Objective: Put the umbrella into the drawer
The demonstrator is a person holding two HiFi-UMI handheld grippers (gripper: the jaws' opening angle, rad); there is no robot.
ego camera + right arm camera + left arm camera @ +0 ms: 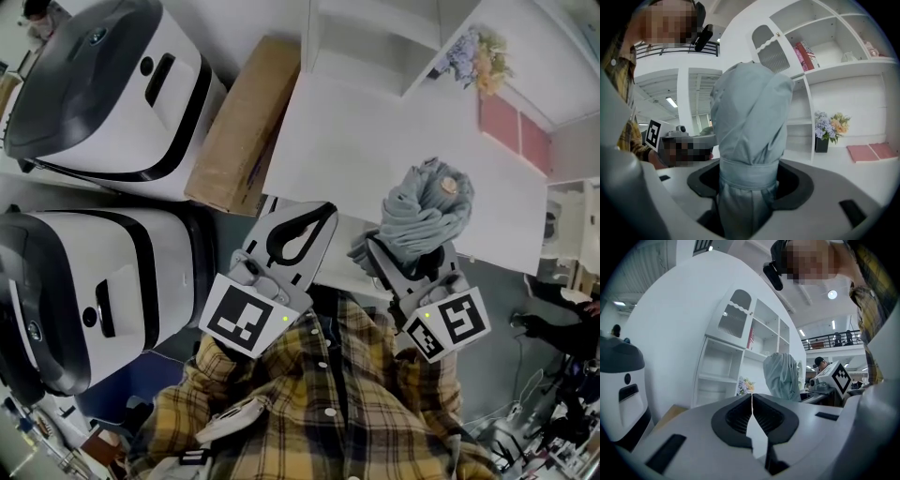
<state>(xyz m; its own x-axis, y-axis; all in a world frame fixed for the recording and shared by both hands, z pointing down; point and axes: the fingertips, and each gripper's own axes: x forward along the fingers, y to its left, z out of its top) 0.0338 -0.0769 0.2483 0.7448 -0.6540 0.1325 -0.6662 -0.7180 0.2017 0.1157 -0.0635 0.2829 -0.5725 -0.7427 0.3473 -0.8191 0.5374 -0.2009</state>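
Right claw [749,183] grips the soft, folded grey fabric umbrella [750,117]; left claw [752,404] pinched together, empty.

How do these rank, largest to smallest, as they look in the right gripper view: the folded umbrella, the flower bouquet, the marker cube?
1. folded umbrella, though its nearness to the camera inflates it
2. flower bouquet
3. marker cube

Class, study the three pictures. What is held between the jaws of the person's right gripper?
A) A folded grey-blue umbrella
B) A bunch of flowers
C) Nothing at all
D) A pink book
A: in the right gripper view, the right gripper has its jaws clamped round the folded grey-blue umbrella, with the umbrella's strapped waist sitting between them.
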